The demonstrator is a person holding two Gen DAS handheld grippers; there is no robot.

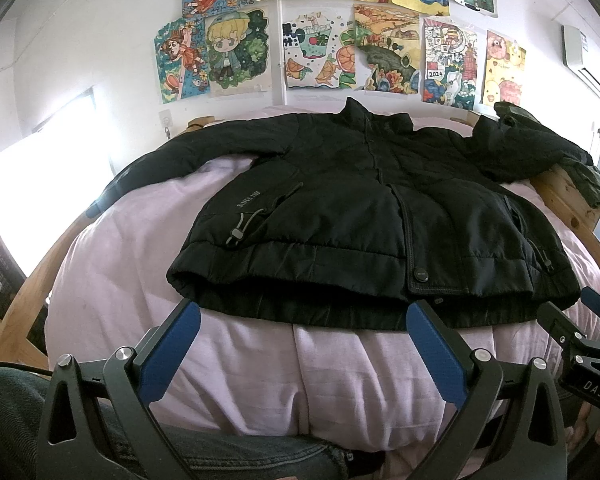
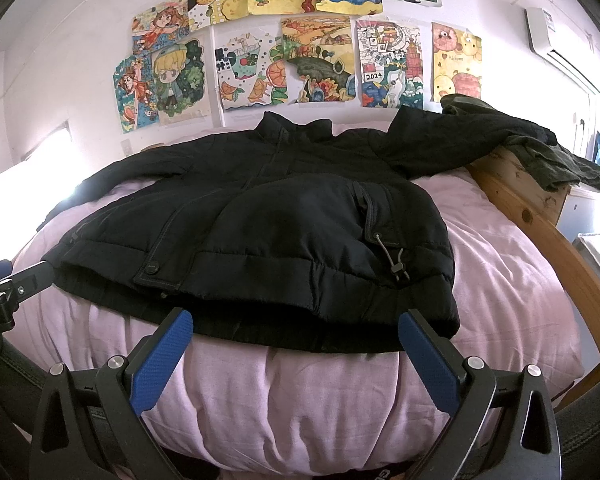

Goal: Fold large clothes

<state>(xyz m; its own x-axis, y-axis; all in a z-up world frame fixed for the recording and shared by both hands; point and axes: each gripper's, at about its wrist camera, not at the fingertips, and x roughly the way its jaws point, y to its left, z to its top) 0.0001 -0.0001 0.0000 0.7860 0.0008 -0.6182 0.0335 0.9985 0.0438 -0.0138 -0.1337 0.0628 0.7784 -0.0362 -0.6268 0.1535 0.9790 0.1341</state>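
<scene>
A black padded jacket [image 1: 364,208] lies face up and spread flat on a bed with a pale pink cover [image 1: 252,368], collar toward the wall, sleeves out to both sides. In the right wrist view the same jacket [image 2: 268,232] fills the middle, hem nearest me. My left gripper [image 1: 303,314] is open, its blue pads just short of the hem, nothing between them. My right gripper [image 2: 295,322] is open too, fingertips at the hem edge, holding nothing. The right gripper's tip [image 1: 598,308] shows at the far right of the left wrist view.
A wooden bed frame [image 2: 548,232] curves round the mattress. A dark green garment [image 2: 556,160] is draped over the frame's far right corner. Coloured drawings [image 1: 340,48] cover the wall behind. A bright window [image 1: 52,168] is on the left. A person's trouser leg [image 1: 220,456] is below.
</scene>
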